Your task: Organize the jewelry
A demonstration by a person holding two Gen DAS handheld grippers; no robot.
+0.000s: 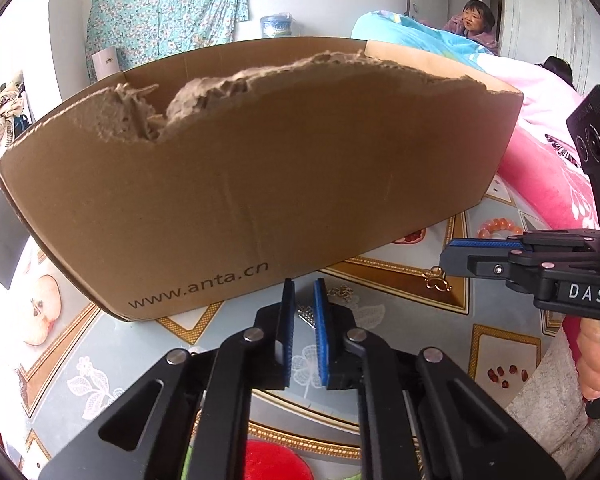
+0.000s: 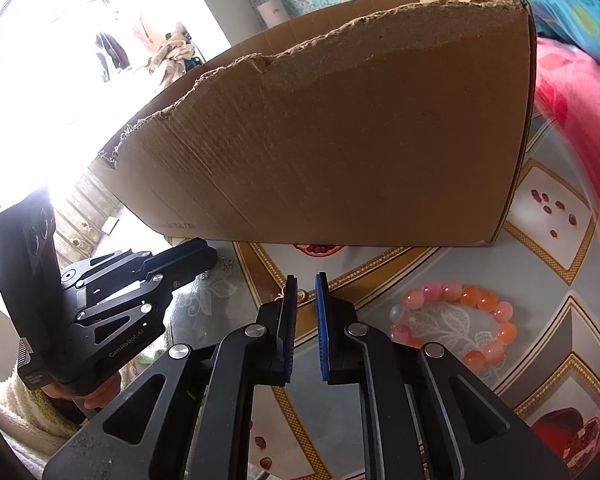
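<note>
- Box point(image 1: 236, 184): brown cardboard w/ torn top edge, stands on worktop point(image 1: 112, 344), fills most of both views; "www.anta.cn" printed low on its near wall.
- Left gripper point(image 1: 303, 286): low over worktop, just in front of box; fingers point(image 1: 288, 320) parted by a narrow gap, nothing between them.
- Right gripper point(image 2: 306, 280): also aimed at box base; fingers point(image 2: 323, 320) slightly apart, empty. In left view it comes in sideways from the right, held by a hand point(image 1: 596, 364).
- Bead bracelet point(image 2: 456, 326): pink/orange beads, lies flat on worktop to the right of right gripper, near but not touching it; in front of box's right corner.
- Gold charm point(image 1: 436, 282): small looped piece on worktop, just below right gripper's tips in left view; contact can't tell.
- Chain point(image 1: 340, 292): thin pale tangle on worktop just right of left gripper's tips; detail too small to tell.
- Worktop cover: glossy, fruit & gold-border print.
- Bedding point(image 1: 540, 168): pink/blue, behind & right of box.
- Person point(image 1: 476, 20) in background near doorway.
</note>
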